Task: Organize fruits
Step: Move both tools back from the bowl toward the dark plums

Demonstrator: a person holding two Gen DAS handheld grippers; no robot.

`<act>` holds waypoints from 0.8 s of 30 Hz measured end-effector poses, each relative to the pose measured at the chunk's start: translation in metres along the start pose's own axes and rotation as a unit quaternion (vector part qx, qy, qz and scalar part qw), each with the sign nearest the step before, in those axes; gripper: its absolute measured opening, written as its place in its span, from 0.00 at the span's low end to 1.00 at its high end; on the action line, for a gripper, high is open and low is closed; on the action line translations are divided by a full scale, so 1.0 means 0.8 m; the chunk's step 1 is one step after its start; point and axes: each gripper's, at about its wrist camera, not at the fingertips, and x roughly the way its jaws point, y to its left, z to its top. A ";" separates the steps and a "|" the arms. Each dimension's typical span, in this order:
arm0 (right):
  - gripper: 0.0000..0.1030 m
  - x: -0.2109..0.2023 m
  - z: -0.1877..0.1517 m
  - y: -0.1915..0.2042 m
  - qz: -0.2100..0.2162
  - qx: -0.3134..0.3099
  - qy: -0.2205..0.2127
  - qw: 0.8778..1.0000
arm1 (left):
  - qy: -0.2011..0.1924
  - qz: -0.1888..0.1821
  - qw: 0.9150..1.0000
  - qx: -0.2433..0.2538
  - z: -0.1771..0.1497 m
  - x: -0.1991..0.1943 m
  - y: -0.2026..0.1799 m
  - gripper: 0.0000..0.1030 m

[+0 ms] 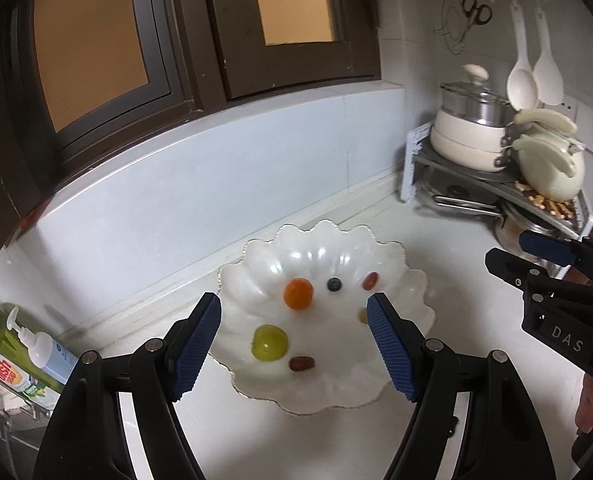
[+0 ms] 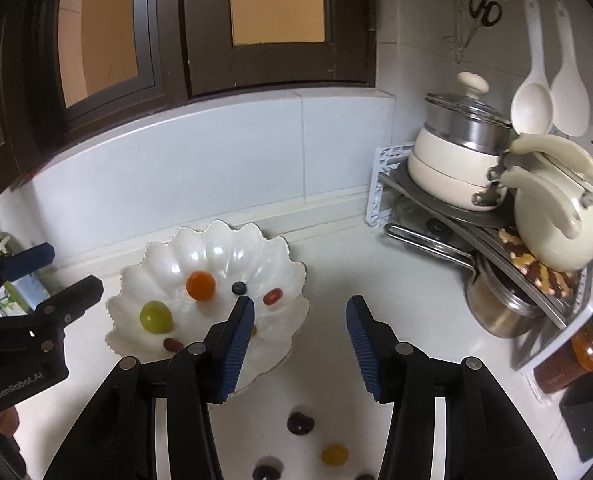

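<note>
A white scalloped bowl sits on the white counter; it also shows in the right wrist view. In it lie an orange fruit, a green grape, a blueberry, and two red fruits. My left gripper is open and empty above the bowl. My right gripper is open and empty, just right of the bowl. On the counter below it lie a dark fruit, a yellow fruit and another dark fruit.
A corner rack with stacked pots and a cream kettle stands at the right. A steel pot sits under it. Jars stand at the far right. A dish soap bottle stands at the left by the sink.
</note>
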 end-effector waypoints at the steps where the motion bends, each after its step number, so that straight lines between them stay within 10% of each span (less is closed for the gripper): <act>1: 0.48 -0.005 -0.002 -0.002 -0.001 0.001 -0.003 1.000 | -0.002 -0.003 1.000 0.000 0.000 -0.004 -0.002 0.73; 24: 0.48 -0.082 -0.070 -0.059 -0.036 0.034 -0.026 0.998 | -0.019 -0.041 0.999 0.030 -0.045 -0.056 -0.065 0.74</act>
